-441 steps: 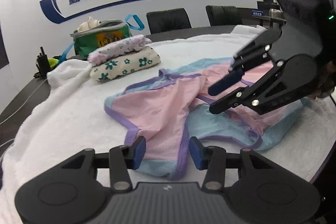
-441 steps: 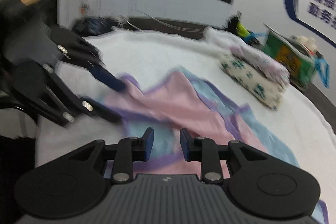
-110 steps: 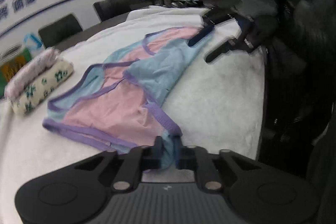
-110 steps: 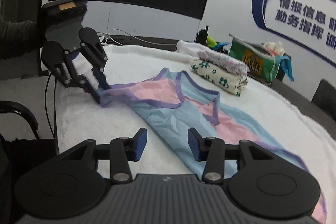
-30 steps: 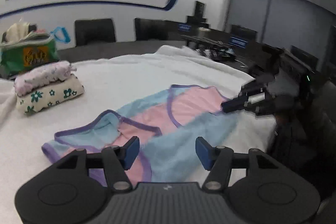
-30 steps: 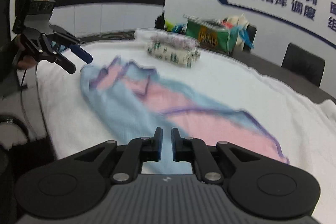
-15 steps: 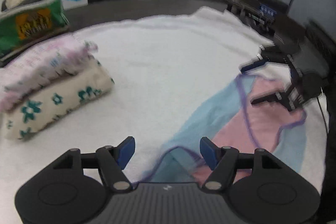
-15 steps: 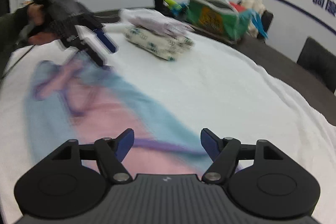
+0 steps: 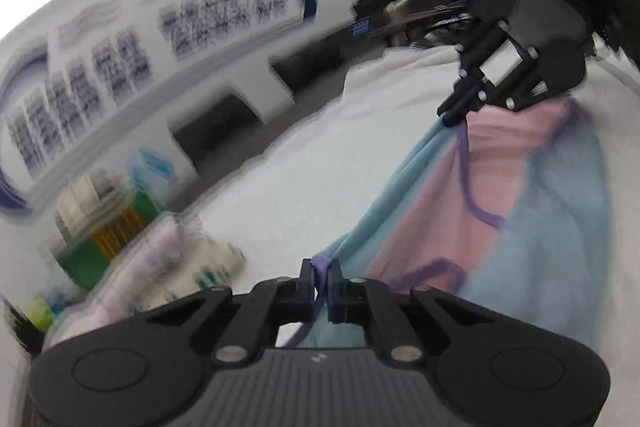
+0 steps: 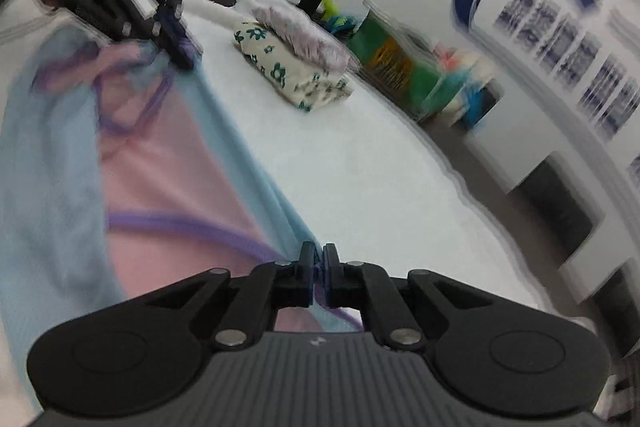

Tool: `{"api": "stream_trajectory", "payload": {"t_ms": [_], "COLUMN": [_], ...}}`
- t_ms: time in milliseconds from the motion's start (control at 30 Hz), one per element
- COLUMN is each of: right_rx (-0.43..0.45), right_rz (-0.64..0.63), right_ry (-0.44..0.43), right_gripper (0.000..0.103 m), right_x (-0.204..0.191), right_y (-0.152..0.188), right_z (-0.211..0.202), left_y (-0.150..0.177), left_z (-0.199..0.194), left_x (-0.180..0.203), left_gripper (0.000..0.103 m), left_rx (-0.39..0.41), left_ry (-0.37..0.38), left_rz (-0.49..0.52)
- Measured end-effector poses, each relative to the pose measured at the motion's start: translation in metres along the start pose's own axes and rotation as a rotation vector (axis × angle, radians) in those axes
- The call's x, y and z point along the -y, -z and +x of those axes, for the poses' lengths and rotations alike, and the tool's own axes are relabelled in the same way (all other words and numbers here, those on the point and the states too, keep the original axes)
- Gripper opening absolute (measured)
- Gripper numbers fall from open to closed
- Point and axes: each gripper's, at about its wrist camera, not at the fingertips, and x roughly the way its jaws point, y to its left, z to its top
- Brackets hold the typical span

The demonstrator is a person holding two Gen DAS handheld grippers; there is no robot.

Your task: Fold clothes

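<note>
Both tools have just closed on the pink-and-blue garment point(image 9: 520, 195): the left tool point(image 9: 322, 277) pinches its purple-trimmed edge, the right tool point(image 10: 319, 267) the far end, cloth stretched between them over the white-covered tabletop point(image 10: 360, 163).

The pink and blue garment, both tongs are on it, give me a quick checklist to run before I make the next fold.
1. Left tongs shut on the garment at its purple edge trim, having just closed: ok.
2. Right tongs shut on the garment's trim at the other end, also just closed: ok.
3. Cloth between the two grips spans the white towel without a visible twist: ok.
4. How many layers each grip holds: cannot tell.
5. Folded stack lies apart from the garment, out of the fold's way: ok.
6. Sharp view for aiming: not ok, both views are motion blurred.
</note>
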Motion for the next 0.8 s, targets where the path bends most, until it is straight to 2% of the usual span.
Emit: {"api": "stream_trajectory", "payload": {"t_ms": [33, 67, 167, 233, 267, 300, 367, 400, 500, 533, 600, 667, 700, 767, 800], "right_rx": [0.0, -0.021, -0.103, -0.127, -0.127, -0.113, -0.064, -0.045, -0.074, -0.088, -0.141, -0.178, -0.187, -0.149, -0.108], "right_rz": [-0.035, -0.054, -0.094, -0.06, -0.026, 0.028, 0.18, 0.265, 0.683, 0.824, 0.949, 0.923, 0.876, 0.793, 0.754], "right_ry": [0.034, 0.03, -0.007, -0.007, 0.002, 0.013, 0.015, 0.006, 0.006, 0.008, 0.027, 0.069, 0.103, 0.132, 0.107], "right_gripper": [0.004, 0.004, 0.01, 0.013, 0.027, 0.033, 0.053, 0.054, 0.054, 0.051, 0.048, 0.039, 0.039, 0.039, 0.039], "right_x": [-0.018, -0.031, -0.061, -0.058, -0.052, -0.042, -0.015, -0.001, 0.049, 0.061, 0.063, 0.047, 0.035, 0.014, 0.003], "right_y": [0.002, 0.006, 0.017, 0.021, 0.021, 0.021, 0.02, 0.02, 0.032, 0.039, 0.048, 0.047, 0.042, 0.024, 0.013], "right_z": [-0.013, -0.02, -0.036, -0.046, -0.052, -0.059, -0.067, -0.068, -0.044, -0.036, -0.025, -0.019, -0.019, -0.024, -0.024], "left_y": [0.005, 0.01, 0.027, 0.026, 0.025, 0.021, 0.011, 0.005, -0.011, -0.013, -0.016, -0.014, -0.013, -0.008, -0.005], "left_z": [-0.01, -0.013, -0.019, -0.028, -0.034, -0.041, -0.045, -0.044, -0.034, -0.029, -0.019, -0.008, -0.003, 0.005, 0.008], "left_x": [0.016, 0.027, 0.053, 0.041, 0.034, 0.02, 0.002, -0.005, -0.014, -0.009, 0.001, 0.009, 0.012, 0.013, 0.012], "left_gripper": [0.004, 0.005, 0.008, 0.015, 0.02, 0.029, 0.046, 0.053, 0.051, 0.051, 0.051, 0.05, 0.048, 0.045, 0.045], "left_rx": [0.022, -0.006, -0.039, -0.033, -0.029, -0.018, 0.017, 0.028, 0.028, 0.022, 0.008, -0.039, -0.065, -0.105, -0.122], "left_ry": [-0.017, 0.006, 0.016, 0.049, 0.069, 0.103, 0.134, 0.143, 0.189, 0.2, 0.22, 0.219, 0.219, 0.228, 0.236], "left_rz": [0.054, 0.084, 0.182, 0.123, 0.086, 0.018, -0.08, -0.119, -0.204, -0.195, -0.176, -0.163, -0.17, -0.207, -0.234]}}
